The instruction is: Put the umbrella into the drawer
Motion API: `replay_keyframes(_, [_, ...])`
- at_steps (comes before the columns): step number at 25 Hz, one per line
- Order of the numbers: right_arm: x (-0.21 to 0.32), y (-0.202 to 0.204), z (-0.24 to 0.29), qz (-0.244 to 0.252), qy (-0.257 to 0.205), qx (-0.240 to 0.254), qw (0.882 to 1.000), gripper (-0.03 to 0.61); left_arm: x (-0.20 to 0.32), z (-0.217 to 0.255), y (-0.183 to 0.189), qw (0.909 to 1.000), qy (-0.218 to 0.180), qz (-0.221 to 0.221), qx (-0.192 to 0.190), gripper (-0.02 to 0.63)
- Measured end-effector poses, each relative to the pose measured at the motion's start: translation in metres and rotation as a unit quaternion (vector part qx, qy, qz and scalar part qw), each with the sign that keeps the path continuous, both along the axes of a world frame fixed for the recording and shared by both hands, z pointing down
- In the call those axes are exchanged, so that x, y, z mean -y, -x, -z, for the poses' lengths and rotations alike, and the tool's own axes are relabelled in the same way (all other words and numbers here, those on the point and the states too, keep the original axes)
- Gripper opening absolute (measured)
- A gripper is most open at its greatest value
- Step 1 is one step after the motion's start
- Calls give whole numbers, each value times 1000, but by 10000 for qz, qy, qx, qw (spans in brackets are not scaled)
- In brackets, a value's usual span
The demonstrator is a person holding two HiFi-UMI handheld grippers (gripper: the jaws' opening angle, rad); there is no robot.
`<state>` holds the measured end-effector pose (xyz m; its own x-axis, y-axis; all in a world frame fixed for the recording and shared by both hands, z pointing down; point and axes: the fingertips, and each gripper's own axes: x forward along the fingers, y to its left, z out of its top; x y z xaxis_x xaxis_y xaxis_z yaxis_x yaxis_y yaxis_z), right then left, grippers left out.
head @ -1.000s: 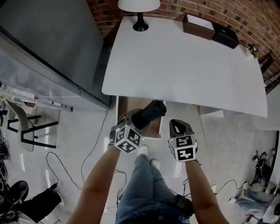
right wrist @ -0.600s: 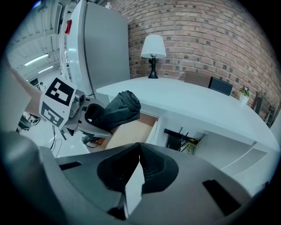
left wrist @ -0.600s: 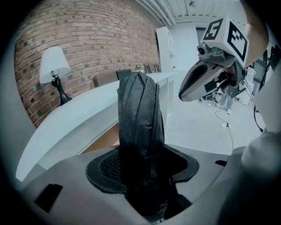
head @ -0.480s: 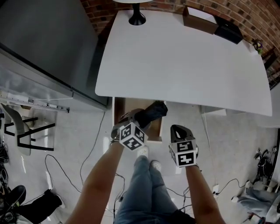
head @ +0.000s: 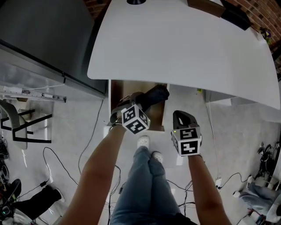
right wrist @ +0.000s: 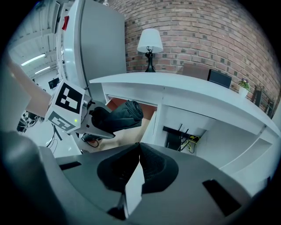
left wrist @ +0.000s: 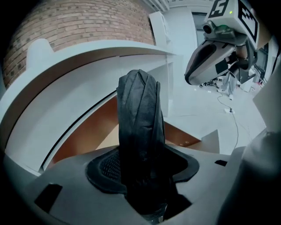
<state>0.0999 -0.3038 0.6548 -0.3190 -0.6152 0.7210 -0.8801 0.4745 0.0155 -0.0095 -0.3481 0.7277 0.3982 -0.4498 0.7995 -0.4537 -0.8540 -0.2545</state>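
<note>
A black folded umbrella sticks out of my left gripper, which is shut on its lower end. In the left gripper view the umbrella stands up between the pads, above the open drawer's brown inside. The drawer is pulled out from under the white desk, and the umbrella hangs over its right half. My right gripper is to the right of the drawer, shut with nothing in it. The right gripper view shows the left gripper holding the umbrella.
A lamp base and dark boxes stand at the desk's far edge. A grey cabinet rises to the left. The person's legs and shoes are below the drawer. Cables lie on the floor, a chair at far left.
Both grippers have come down. The left one has lowered the umbrella closer to the open drawer; its grip is unchanged. The right gripper stays shut beside it.
</note>
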Motion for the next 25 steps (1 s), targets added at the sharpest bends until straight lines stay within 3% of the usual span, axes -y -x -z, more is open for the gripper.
replay_keyframes(15, [2,-11,-50,-141,34,6,9999,0,37,-41,12,9975,65,681,176,244])
replay_keyframes(25, [10,-15,-72,-170,-31,-16,9998,0,49,-79,9,9966,37,718,397,250])
